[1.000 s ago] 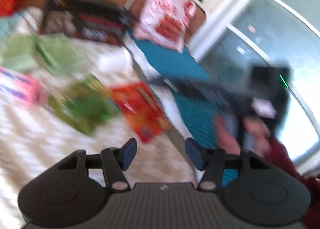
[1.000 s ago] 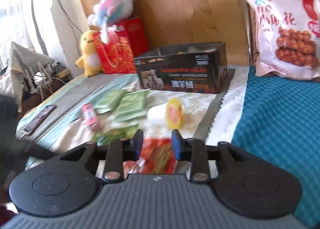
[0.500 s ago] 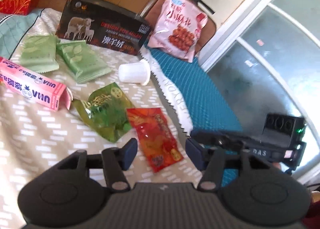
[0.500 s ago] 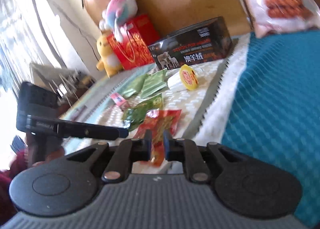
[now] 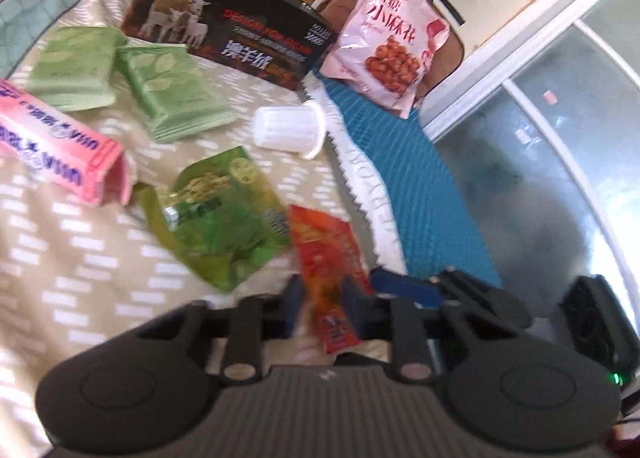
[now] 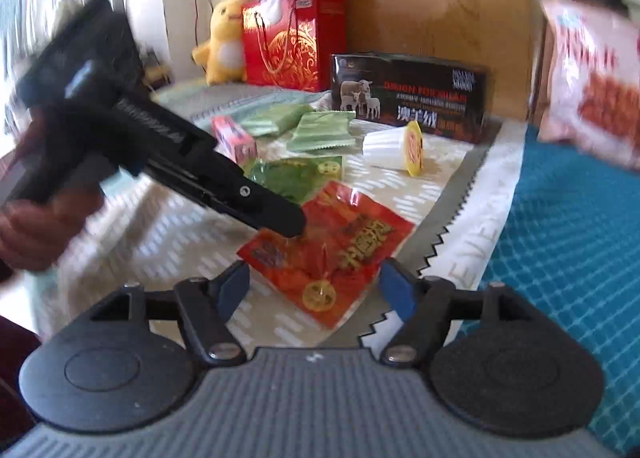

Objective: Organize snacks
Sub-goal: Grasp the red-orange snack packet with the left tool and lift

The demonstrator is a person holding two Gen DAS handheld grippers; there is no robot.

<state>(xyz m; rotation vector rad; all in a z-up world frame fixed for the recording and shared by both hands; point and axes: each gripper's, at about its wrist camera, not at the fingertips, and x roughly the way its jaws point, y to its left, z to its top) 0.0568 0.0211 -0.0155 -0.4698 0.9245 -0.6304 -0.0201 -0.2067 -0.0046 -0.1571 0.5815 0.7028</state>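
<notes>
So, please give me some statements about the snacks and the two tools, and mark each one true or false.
1. The left tool is shut on the red foil snack packet. True.
2. The right tool is shut on the white plastic jelly cup. False: its jaws stand open and have just been opening, at either side of the red packet, pads not pressing.
3. The white cup lies on its side. True.
4. The pink carton stands inside the black sheep-printed box. False: it lies on the beige cloth.
</notes>
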